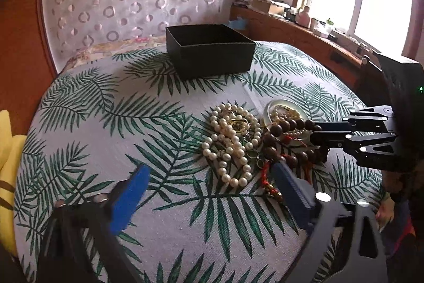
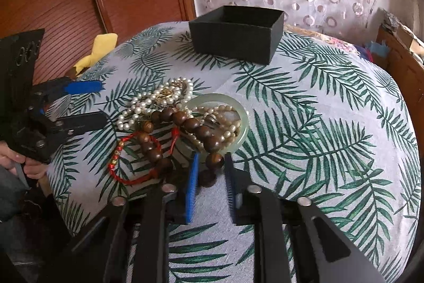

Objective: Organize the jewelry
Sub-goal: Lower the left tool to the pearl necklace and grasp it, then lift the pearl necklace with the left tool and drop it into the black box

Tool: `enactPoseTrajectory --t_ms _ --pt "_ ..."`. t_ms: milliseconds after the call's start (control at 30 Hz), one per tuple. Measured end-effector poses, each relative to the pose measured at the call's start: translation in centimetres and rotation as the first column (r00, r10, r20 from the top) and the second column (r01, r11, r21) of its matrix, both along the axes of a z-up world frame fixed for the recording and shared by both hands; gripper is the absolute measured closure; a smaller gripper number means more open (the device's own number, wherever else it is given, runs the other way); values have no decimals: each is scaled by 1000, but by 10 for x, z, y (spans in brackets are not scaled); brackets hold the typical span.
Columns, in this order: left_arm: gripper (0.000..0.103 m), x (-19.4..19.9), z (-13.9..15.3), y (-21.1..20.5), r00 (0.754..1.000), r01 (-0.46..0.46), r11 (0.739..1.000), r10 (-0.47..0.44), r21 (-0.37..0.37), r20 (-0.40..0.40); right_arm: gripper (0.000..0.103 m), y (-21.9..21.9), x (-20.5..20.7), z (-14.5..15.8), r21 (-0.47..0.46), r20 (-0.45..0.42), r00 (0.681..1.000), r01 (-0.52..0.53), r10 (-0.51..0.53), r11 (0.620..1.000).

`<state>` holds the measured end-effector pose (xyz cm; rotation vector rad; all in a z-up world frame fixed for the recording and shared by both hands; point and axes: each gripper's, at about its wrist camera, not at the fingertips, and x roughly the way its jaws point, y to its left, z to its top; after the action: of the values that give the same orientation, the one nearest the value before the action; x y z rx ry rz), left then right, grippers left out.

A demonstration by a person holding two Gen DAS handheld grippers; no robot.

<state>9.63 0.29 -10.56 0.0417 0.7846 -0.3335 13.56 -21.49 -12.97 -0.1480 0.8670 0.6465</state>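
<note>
A round table under a leaf-print cloth point(image 2: 331, 108) carries, at its far side, an open black box point(image 2: 237, 33), apparently empty as far as its interior shows, and, nearer the holder, a tangled heap of jewelry: a pearl necklace point(image 1: 233, 139), a pale green bangle point(image 2: 245, 121) ringing further pearls, a strand of dark wooden beads point(image 2: 185, 123), and a red cord bracelet point(image 2: 135, 158). The step in hand appears to be the first pick from the heap, with nothing yet in the box. The right gripper point(image 2: 210, 177) stands with its jaws parted, one to each side of the nearest wooden beads, seemingly not yet pinched; the bangle lies just beyond its tips. The left gripper point(image 1: 209, 192) is spread wide, the pearls just beyond and between its fingertips, nothing held. The next move likely calls for closing the right jaws on the bead strand and lifting slowly, since it overlaps pearls, cord and bangle and may drag them along toward the box.
</note>
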Motion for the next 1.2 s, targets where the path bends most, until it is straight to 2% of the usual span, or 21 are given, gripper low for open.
enactPoseTrajectory --t_ms 67,233,333,600,667,700,867,1200 --pt "30 1 -1 -1 1000 6 1000 -6 -7 -10 88 0 -4 4 15 21 1000 -3 2 1000" --pt "66 5 -3 0 999 22 999 -24 -49 -36 88 -4 -13 27 68 77 997 -1 -4 998" --pt "77 7 -4 -2 999 27 998 -30 -53 -46 88 -6 -18 41 87 115 993 -2 -8 996" --pt "81 15 -13 -18 998 31 999 -28 38 -58 88 -7 -23 61 96 172 985 -3 -13 995" --pt "88 15 -13 -20 998 33 998 -30 58 -56 88 -7 -23 63 95 176 984 -4 -13 995" --pt "95 15 -13 -21 998 37 997 -34 64 -57 88 -6 -23 63 95 178 984 -4 -13 995" --pt "97 13 -9 -19 998 43 998 -42 47 -38 88 -5 -24 69 98 190 982 -8 -11 995" --pt "97 2 40 -14 996 29 999 -28 -20 89 88 -6 -25 86 106 223 975 -13 -11 994"
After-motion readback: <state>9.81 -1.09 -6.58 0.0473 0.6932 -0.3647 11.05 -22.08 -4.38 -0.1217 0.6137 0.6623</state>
